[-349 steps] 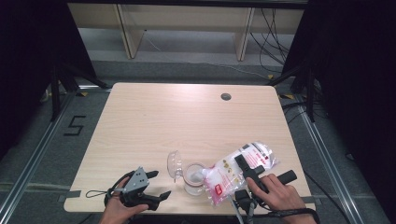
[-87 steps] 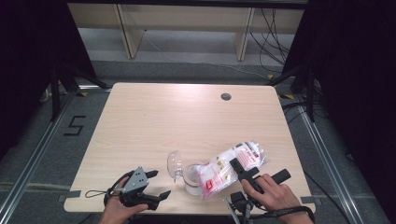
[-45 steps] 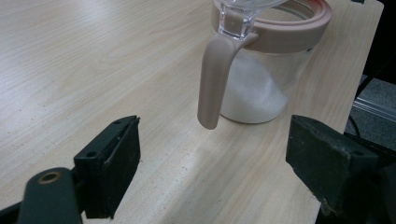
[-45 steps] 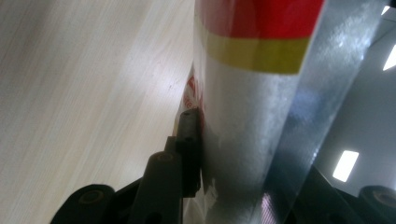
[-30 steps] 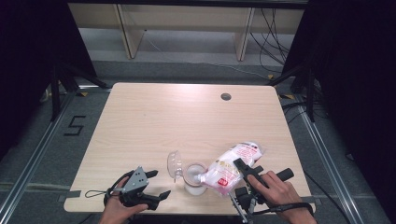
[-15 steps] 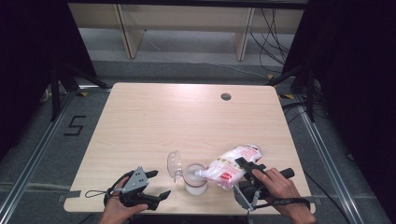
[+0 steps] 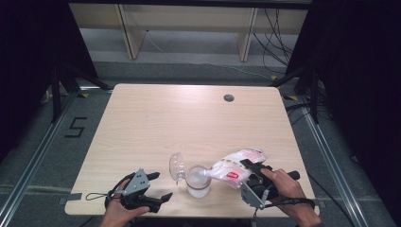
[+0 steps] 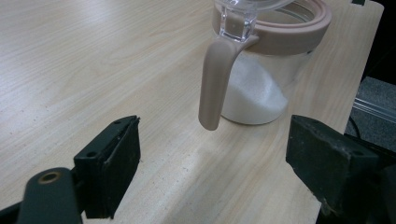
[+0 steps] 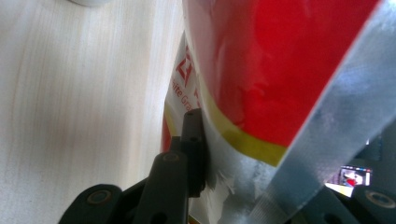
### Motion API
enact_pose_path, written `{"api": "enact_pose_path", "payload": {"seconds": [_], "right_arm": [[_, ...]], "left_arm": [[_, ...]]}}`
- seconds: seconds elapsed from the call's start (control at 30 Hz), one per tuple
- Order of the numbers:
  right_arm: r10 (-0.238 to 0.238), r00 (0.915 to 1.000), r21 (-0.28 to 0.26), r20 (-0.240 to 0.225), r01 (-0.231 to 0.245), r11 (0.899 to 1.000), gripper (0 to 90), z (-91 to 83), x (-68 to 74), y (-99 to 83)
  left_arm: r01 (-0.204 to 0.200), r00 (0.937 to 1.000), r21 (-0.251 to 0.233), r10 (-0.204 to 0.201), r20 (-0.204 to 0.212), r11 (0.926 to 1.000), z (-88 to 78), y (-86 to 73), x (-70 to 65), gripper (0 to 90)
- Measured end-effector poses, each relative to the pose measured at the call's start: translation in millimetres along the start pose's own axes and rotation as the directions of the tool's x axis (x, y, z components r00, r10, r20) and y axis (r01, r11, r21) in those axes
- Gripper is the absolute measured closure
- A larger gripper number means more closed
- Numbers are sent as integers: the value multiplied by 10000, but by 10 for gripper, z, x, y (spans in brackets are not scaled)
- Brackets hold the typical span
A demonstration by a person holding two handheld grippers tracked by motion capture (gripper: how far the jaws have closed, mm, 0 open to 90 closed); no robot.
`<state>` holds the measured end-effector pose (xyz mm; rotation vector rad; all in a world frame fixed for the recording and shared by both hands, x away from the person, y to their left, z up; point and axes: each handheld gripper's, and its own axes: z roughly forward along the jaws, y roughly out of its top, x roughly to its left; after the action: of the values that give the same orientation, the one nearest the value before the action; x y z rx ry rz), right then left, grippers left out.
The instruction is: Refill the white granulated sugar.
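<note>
right gripper [image 7: 247,171] pinching bag [image 7: 235,166], tipped over jar [image 7: 197,180]; left gripper [image 7: 157,187] spread, resting on counter [image 7: 189,123].

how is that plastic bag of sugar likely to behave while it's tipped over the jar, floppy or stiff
Probably floppy: the bag sags and creases around the right gripper, its thin film buckling by the jaw. It likely shifts weight as contents run toward the jar, where white grains already lie sloped. The glossy film may be slippery.
</note>
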<state>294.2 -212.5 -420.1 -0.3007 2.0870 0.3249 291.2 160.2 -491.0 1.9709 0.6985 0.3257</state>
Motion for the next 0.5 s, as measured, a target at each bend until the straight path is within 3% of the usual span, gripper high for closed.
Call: {"api": "enact_pose_path", "payload": {"seconds": [0.1,0.17,0.2,0.23,0.33,0.37,0.4,0.43,0.47,0.5], "right_arm": [[492,9988,11,-68,-492,9988,763,13,39,-41],[459,9989,-154,8,-459,9988,765,26,23,-55],[819,9966,-129,-75,-820,9965,765,20,28,-66],[243,9997,-400,20,-242,9989,765,30,-26,-75],[633,9980,-545,-3,-632,9965,766,33,-32,-102],[1492,9887,-546,-155,-1498,9872,767,39,3,-131],[1148,9934,-687,-51,-1148,9910,767,50,-27,-139],[1148,9934,-687,-51,-1148,9910,767,50,-27,-139],[1653,9862,-684,-110,-1657,9838,768,60,4,-150],[1710,9852,-600,-84,-1712,9834,768,66,6,-158]], "left_arm": [[-307,9995,274,310,-103,9992,-16,3,24,175],[-294,9995,259,297,-92,9992,-16,2,24,175],[-294,9995,265,296,-74,9992,-17,3,27,175],[-249,9997,323,251,-68,9992,-21,5,29,175],[-67,10000,60,68,-33,10000,-11,3,6,175],[-386,9993,101,386,-1,9992,-15,10,23,175],[-386,9993,101,386,-1,9992,-15,10,23,175],[-343,9994,122,342,54,9993,-13,9,24,175],[-357,9994,97,356,38,9993,-10,9,23,175],[-391,9992,97,390,23,9992,-9,8,22,175]]}}
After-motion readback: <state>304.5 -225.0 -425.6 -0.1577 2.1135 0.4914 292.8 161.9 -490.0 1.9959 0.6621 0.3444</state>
